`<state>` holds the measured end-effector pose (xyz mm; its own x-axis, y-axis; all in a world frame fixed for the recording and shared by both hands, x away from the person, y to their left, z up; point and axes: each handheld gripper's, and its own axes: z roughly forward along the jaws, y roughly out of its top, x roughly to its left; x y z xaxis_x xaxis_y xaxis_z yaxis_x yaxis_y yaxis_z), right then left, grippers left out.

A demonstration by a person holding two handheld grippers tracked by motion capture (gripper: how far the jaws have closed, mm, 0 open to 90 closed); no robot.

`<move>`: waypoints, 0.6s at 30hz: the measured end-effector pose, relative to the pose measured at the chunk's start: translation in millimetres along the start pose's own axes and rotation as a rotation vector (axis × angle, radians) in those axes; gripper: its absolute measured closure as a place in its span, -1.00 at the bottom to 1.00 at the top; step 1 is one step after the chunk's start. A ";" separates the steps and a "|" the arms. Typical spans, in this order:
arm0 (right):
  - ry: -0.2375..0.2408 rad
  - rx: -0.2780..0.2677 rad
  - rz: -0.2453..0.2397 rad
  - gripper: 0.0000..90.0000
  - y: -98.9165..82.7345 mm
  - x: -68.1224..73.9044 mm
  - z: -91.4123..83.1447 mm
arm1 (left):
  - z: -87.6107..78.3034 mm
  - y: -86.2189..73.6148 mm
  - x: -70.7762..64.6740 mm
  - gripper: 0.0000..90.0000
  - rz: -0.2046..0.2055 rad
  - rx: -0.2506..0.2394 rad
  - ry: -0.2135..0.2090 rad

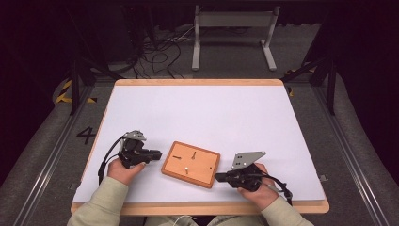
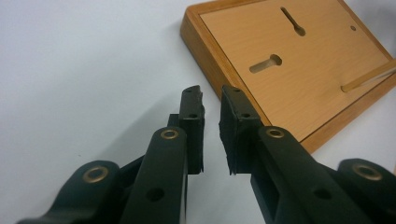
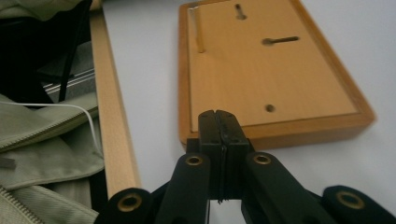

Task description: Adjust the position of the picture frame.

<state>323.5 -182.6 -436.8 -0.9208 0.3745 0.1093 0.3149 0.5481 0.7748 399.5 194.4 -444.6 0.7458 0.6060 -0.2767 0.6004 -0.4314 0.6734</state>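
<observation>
Board of orange-brown wood (image 1: 191, 164), one only, lies flat on the white table (image 1: 202, 113) near its front edge, turned a little askew, between the two grippers. It is a shallow tray of sorts: a raised rim runs round a paler sunken panel. In that panel the left gripper view shows two keyhole-shaped slots (image 2: 265, 63), one small round hole (image 2: 353, 28) and one thin wooden strip (image 2: 369, 78) lying along one side. From above, two dark slots and a pale dot can be made out on the panel.

Two grippers are held, one in each hand. The left gripper (image 1: 151, 154) points at the board's left edge, its jaws a narrow gap apart with nothing between them, the tips just beside the rim and not touching it. The right gripper (image 1: 220, 177) points at the board's right corner with its jaws pressed together on nothing, the tips right at the rim.
</observation>
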 end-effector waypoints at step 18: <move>-0.018 0.126 -0.123 1.00 6.2 20.9 35.8 | -1.0 -0.7 -1.3 0.67 -0.001 -0.026 -0.014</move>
<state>314.5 -144.6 -452.0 -0.9504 0.3111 0.0063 0.2272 0.6799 0.6972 397.8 194.6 -444.0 0.7491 0.5973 -0.2866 0.5935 -0.4128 0.6909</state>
